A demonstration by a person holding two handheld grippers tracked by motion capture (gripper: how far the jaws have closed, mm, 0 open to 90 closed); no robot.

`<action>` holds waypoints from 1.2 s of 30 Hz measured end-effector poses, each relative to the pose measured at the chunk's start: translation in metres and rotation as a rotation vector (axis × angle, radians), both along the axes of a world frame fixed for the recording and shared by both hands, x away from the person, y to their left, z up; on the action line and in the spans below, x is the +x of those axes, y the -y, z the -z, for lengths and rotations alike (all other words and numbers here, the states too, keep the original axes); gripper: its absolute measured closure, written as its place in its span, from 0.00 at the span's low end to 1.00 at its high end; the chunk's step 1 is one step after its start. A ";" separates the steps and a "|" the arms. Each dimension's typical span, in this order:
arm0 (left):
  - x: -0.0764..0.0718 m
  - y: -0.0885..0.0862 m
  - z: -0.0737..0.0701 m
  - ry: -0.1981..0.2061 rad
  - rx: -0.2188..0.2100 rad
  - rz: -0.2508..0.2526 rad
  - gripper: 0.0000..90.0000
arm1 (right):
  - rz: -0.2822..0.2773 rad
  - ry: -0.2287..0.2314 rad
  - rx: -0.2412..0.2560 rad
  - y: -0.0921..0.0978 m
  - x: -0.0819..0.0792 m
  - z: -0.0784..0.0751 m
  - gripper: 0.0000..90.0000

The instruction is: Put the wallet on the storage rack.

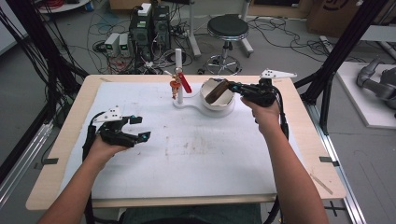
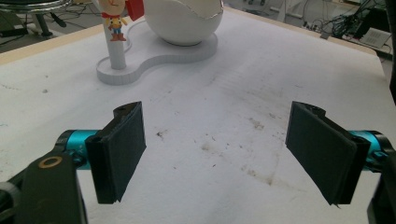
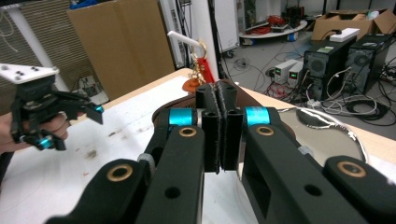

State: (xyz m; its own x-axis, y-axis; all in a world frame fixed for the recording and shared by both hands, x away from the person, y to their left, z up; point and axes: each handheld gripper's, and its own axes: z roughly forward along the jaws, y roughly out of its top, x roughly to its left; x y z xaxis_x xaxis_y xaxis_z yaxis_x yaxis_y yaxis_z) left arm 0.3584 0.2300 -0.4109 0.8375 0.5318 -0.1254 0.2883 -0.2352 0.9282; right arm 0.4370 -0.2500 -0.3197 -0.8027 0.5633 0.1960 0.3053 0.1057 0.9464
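My right gripper (image 1: 233,87) clamped on one brown wallet (image 1: 215,90) at the white bowl's (image 1: 219,103) rim, my left gripper (image 1: 135,127) spread empty, bare mat (image 1: 196,154) ahead, one stand (image 1: 179,74) beyond my fingers.

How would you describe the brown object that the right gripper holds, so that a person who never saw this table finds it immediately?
Start at the white stand at the far middle of the table; its broad end carries a white bowl. The brown thing, flat and dark like a leather wallet, leans over the bowl's rim, pinched by the right gripper. Its neighbours differ: the bowl is white, and the small figure and red tag hang from the stand's post.
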 end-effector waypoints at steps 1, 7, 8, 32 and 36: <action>0.000 -0.001 0.000 0.000 0.003 -0.002 0.22 | 0.003 -0.005 0.004 -0.001 0.002 0.000 1.00; -0.001 -0.003 0.000 0.001 0.001 -0.008 0.22 | 0.018 -0.006 0.010 -0.007 0.015 0.001 1.00; -0.001 -0.003 0.000 0.002 0.001 -0.007 0.22 | 0.022 -0.006 0.009 -0.008 0.017 0.001 1.00; -0.001 -0.004 0.002 -0.004 0.007 -0.009 0.22 | 0.077 -0.038 0.022 -0.003 0.035 0.017 1.00; -0.001 -0.004 0.002 -0.003 0.006 -0.008 0.22 | 0.078 -0.040 0.015 -0.002 0.034 0.019 1.00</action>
